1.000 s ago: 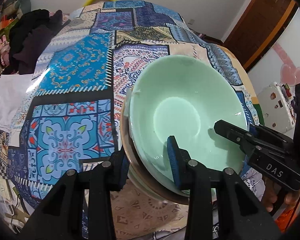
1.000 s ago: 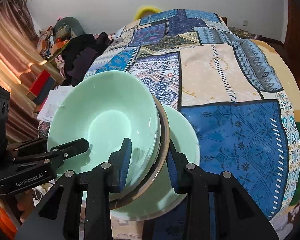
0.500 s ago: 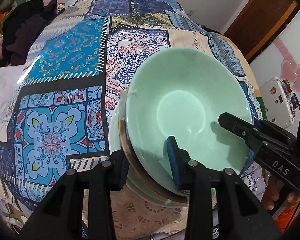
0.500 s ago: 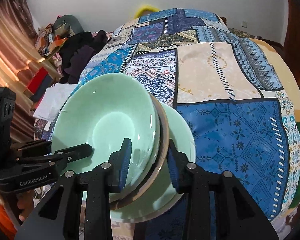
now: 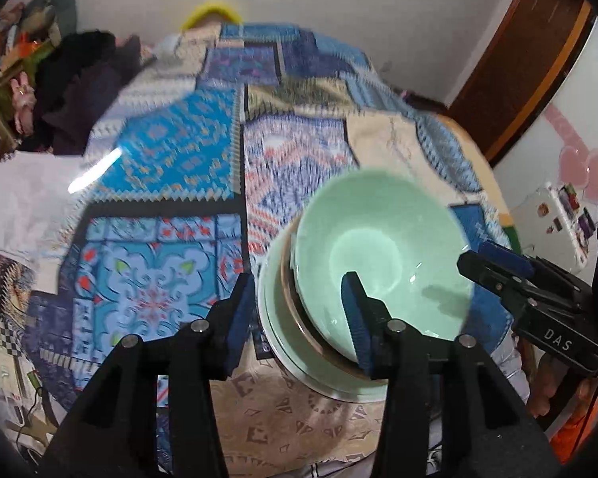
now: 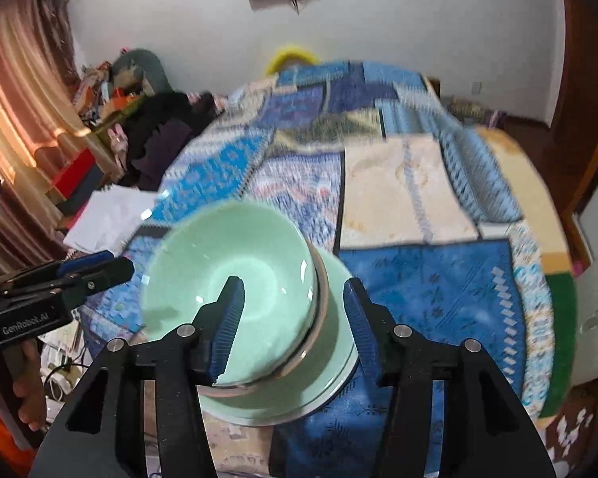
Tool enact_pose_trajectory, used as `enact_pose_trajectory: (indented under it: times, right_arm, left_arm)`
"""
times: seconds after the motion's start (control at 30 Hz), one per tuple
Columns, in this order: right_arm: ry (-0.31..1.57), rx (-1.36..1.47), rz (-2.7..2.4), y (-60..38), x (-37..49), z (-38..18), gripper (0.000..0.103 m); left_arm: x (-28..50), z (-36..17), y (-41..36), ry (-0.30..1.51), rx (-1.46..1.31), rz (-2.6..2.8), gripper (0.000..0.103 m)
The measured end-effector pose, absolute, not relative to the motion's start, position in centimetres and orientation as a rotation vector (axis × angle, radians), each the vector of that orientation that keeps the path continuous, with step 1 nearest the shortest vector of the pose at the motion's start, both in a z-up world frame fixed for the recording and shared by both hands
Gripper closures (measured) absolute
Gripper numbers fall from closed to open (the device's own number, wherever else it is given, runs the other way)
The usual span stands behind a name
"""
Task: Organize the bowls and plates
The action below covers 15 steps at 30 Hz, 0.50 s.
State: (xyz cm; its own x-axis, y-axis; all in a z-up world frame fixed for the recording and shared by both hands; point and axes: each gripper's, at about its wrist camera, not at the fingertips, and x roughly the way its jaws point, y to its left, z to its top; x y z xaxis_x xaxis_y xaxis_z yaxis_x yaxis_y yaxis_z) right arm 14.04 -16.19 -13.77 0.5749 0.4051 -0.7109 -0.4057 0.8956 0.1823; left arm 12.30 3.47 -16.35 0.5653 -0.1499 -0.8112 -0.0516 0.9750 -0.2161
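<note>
A pale green bowl [image 5: 382, 255] sits on a brown-rimmed dish, which sits on a pale green plate [image 5: 275, 318], stacked on the patchwork cloth. My left gripper [image 5: 299, 314] is open, its fingers straddling the stack's left rim without pinching it. In the right wrist view the bowl [image 6: 235, 275] and plate [image 6: 331, 358] show again. My right gripper [image 6: 295, 318] is open, its fingers straddling the stack's right rim. Each gripper shows at the side of the other's view.
The table under the blue patchwork cloth [image 6: 438, 286] stretches away behind the stack. Dark clothes [image 5: 79, 83] and clutter lie at the far left. White paper [image 5: 24, 199] lies left. A brown door [image 5: 530, 59] stands at the right.
Both grippers have opened wider and pulled up and back from the stack, which now looks smaller and rests on the table. The background is blurred by motion.
</note>
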Motion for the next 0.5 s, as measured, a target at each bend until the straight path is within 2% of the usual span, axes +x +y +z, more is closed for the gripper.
enact_pose_trajectory:
  times: [0.1, 0.17, 0.3, 0.37, 0.4, 0.47, 0.5]
  right_arm:
    - [0.725, -0.016, 0.483, -16.3, 12.2, -11.0, 0.042]
    - [0.660, -0.026, 0.490, -16.2, 11.1, -9.3, 0.040]
    - [0.533, -0.018, 0.515, -16.5, 8.6, -6.2, 0.027]
    - [0.471, -0.012, 0.523, -16.8, 7.3, -4.8, 0.024]
    - [0.452, -0.010, 0.525, -16.8, 7.0, -4.4, 0.021]
    - [0.402, -0.001, 0.528, -16.9, 6.1, -3.5, 0.016]
    - [0.380, 0.003, 0.529, -17.0, 5.7, -3.2, 0.014]
  left_arm:
    - [10.6, -13.1, 3.3, 0.865, -0.205, -0.059, 0.050]
    - [9.2, -10.8, 3.1, 0.785, -0.184, -0.050, 0.050]
    - [6.3, -6.6, 2.6, 0.635, -0.164, -0.048, 0.049]
    - [5.2, -5.0, 2.5, 0.576, -0.169, -0.049, 0.047]
    - [4.6, -4.4, 2.5, 0.551, -0.171, -0.047, 0.044]
    - [3.2, -3.0, 2.4, 0.478, -0.170, -0.033, 0.026]
    - [2.5, -2.4, 2.4, 0.442, -0.162, -0.021, 0.022]
